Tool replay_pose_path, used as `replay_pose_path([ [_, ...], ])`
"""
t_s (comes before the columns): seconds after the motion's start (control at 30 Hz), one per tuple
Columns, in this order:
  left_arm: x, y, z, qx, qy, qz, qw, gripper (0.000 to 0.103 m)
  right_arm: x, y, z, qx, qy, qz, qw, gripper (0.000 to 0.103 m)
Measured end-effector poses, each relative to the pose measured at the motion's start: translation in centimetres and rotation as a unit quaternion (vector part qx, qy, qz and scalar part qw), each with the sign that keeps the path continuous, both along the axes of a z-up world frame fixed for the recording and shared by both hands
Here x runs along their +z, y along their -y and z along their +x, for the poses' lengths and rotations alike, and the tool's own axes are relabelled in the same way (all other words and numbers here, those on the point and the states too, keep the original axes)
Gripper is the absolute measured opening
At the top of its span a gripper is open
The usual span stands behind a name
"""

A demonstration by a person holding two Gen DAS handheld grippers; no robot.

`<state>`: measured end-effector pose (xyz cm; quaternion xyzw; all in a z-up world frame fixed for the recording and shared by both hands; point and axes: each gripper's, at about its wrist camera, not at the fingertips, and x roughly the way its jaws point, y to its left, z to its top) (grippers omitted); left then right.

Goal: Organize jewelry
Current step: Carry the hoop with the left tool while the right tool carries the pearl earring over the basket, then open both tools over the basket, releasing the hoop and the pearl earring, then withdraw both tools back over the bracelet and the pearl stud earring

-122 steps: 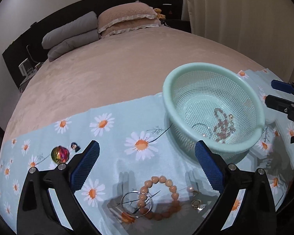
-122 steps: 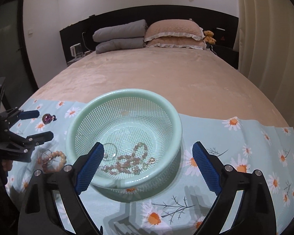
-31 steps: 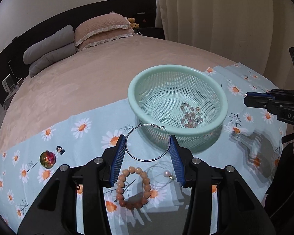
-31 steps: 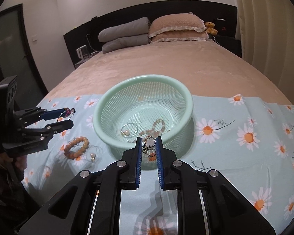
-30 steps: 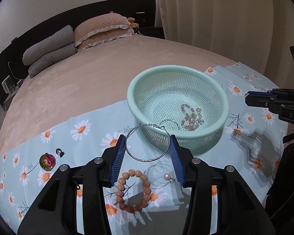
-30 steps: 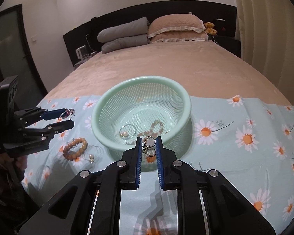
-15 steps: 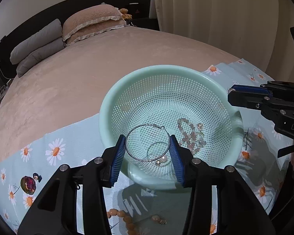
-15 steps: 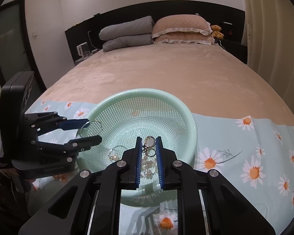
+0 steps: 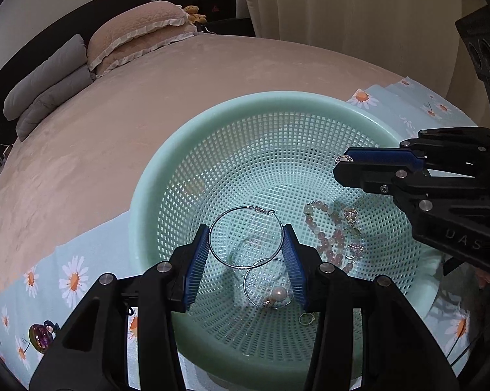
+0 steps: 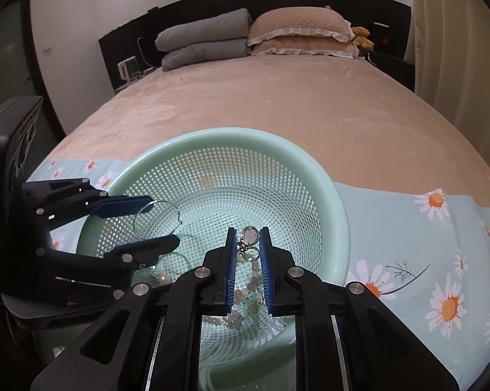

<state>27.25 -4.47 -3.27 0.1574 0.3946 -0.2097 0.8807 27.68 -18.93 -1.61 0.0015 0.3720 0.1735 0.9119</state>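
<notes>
Left wrist view: left gripper [image 9: 246,247] pinches a silver hoop earring [image 9: 245,237] btwn its blue pads, held over the mint mesh basket [image 9: 212,137]. Right gripper [image 10: 247,244] is closed on a small pendant earring [image 10: 248,236], also above the basket. Bead bracelet [image 9: 329,238] and pearl hoop [image 9: 271,285] lie inside.

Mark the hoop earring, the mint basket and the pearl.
hoop earring [image 9: 246,238], left wrist view, middle of the hoop.
mint basket [image 9: 231,112], left wrist view, far rim.
pearl [image 9: 280,292], left wrist view, its face.

Right tongs [image 10: 248,233] pinch a mirrored charm [image 10: 248,236] over the mint basket [image 10: 336,215]
</notes>
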Motion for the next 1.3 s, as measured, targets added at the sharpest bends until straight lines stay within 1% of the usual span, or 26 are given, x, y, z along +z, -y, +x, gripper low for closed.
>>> replay_pose_path([
  [0.07, 0.0, 0.1, 0.0, -0.006, 0.003, -0.004, 1.0, 0.047, -0.2, 0.0, 0.1, 0.001, -0.003, -0.004, 1.0, 0.014],
  [0.13, 0.0, 0.2, 0.0, 0.0, 0.008, 0.001, 1.0, 0.049, 0.0, 0.0, -0.1, -0.005, 0.002, -0.004, 1.0, 0.015],
  [0.17, 0.1, 0.1, -0.2, 0.004, 0.015, 0.004, 0.9999, 0.056, 0.3, 0.0, -0.1, -0.014, 0.004, -0.006, 1.0, 0.015],
  [0.2, 0.4, -0.1, -0.4, 0.01, 0.023, 0.005, 0.9997, 0.067, 0.7, 0.3, -0.3, -0.028, 0.011, -0.01, 0.999, 0.021],
  [0.23, 0.8, -0.4, -0.7, 0.011, 0.032, 0.001, 0.9994, 0.071, 1.3, 0.7, -0.5, -0.043, 0.022, -0.01, 0.999, 0.029],
  [0.27, 1.3, -0.8, -1.0, 0.015, 0.041, -0.005, 0.999, 0.079, 1.9, 1.2, -0.8, -0.057, 0.035, -0.006, 0.998, 0.053],
  [0.3, 1.9, -1.2, -1.4, 0.015, 0.049, -0.012, 0.9986, 0.086, 2.7, 1.6, -1.3, -0.067, 0.05, 0.002, 0.996, 0.073],
  [0.37, 3.1, -1.9, -2.1, 0.024, 0.072, -0.015, 0.997, 0.096, 3.9, 2.3, -2.0, -0.08, 0.075, 0.012, 0.994, 0.077],
  [0.4, 3.7, -2.3, -2.5, 0.029, 0.083, -0.017, 0.996, 0.097, 4.3, 2.5, -2.0, -0.083, 0.077, 0.013, 0.993, 0.083],
  [0.43, 4.3, -2.6, -2.7, 0.032, 0.088, -0.02, 0.9954, 0.097, 4.6, 2.6, -2.2, -0.087, 0.079, 0.014, 0.993, 0.085],
  [0.57, 5.8, -4.0, -3.4, 0.051, 0.087, -0.031, 0.9944, 0.097, 5.1, 2.6, -2.7, -0.087, 0.071, 0.013, 0.994, 0.085],
  [0.7, 6.3, -5.6, -4.4, 0.064, 0.076, -0.033, 0.9945, 0.097, 5.6, 1.9, -3.9, -0.077, 0.067, 0.002, 0.995, 0.085],
  [0.87, 6.2, -7.6, -6.4, 0.078, 0.063, -0.026, 0.9946, 0.097, 6.6, 1.0, -6.3, -0.064, 0.073, -0.012, 0.995, 0.086],
  [1.03, 6.1, -10.1, -8.4, 0.104, 0.053, -0.033, 0.9926, 0.097, 6.9, 0.1, -8.7, -0.049, 0.071, -0.023, 0.996, 0.086],
  [1.17, 5.5, -11.6, -9.9, 0.121, 0.043, -0.02, 0.9915, 0.097, 6.4, -0.9, -10.3, -0.038, 0.062, -0.037, 0.997, 0.086],
  [1.3, 4.5, -13.1, -11.3, 0.133, 0.027, -0.024, 0.9905, 0.097, 5.5, -2.3, -11.8, -0.018, 0.051, -0.069, 0.996, 0.086],
])
